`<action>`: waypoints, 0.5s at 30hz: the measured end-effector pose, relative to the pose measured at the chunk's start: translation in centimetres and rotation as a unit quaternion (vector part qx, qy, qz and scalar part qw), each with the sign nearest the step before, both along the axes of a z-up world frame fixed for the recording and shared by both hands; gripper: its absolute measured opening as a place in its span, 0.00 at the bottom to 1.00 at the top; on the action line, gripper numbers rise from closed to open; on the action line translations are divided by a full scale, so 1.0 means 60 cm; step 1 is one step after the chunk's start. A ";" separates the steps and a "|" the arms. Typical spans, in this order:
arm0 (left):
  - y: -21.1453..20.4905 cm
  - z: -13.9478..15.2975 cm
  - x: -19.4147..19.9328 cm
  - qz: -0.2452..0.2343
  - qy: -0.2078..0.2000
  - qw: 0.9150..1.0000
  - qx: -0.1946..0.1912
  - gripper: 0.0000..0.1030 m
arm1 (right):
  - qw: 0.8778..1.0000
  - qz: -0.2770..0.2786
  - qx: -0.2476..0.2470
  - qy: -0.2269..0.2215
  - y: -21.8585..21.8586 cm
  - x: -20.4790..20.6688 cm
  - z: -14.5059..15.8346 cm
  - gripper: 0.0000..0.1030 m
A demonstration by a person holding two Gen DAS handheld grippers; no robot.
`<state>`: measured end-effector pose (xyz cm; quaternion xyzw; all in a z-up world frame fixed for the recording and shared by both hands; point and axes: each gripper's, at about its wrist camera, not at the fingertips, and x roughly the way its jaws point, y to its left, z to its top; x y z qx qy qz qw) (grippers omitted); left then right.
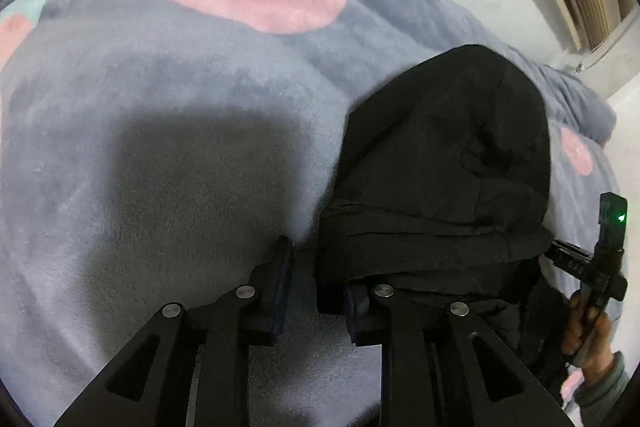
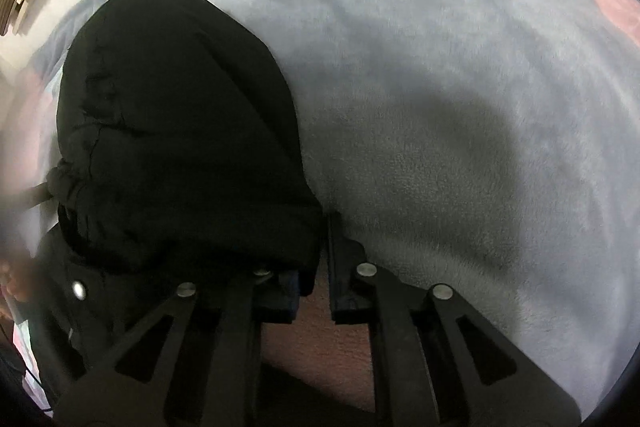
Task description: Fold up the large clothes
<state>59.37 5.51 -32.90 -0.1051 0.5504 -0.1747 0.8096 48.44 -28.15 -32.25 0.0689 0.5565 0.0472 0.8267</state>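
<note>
On the bed we pinch the black coat's edge in both tongs, mid-fold; next we likely lay it flat.

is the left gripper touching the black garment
Touching. In the left wrist view the black garment drapes over one of the left gripper fingers, with no gap; the other finger stands clear on the blanket.

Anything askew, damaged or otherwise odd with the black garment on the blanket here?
Nothing stands out. The black garment lies bunched in a rounded heap on the grey blanket, its near edge at the left gripper and right gripper. No tear or spill shows.
</note>
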 end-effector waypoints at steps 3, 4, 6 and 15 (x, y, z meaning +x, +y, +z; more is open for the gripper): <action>-0.007 0.037 -0.030 -0.037 -0.030 0.998 0.043 0.30 | 1.000 0.013 -0.025 -0.006 0.002 -0.014 0.023 0.23; -0.008 0.050 -0.043 -0.053 -0.032 0.996 0.058 0.31 | 0.999 0.015 -0.031 -0.007 0.000 -0.021 0.036 0.29; -0.004 0.075 -0.069 -0.080 -0.040 0.993 0.072 0.33 | 0.999 0.023 -0.030 -0.028 -0.010 -0.047 0.077 0.35; -0.018 0.241 -0.080 -0.071 -0.153 0.985 -0.034 0.58 | 0.990 0.033 0.007 -0.137 0.015 -0.036 0.234 0.46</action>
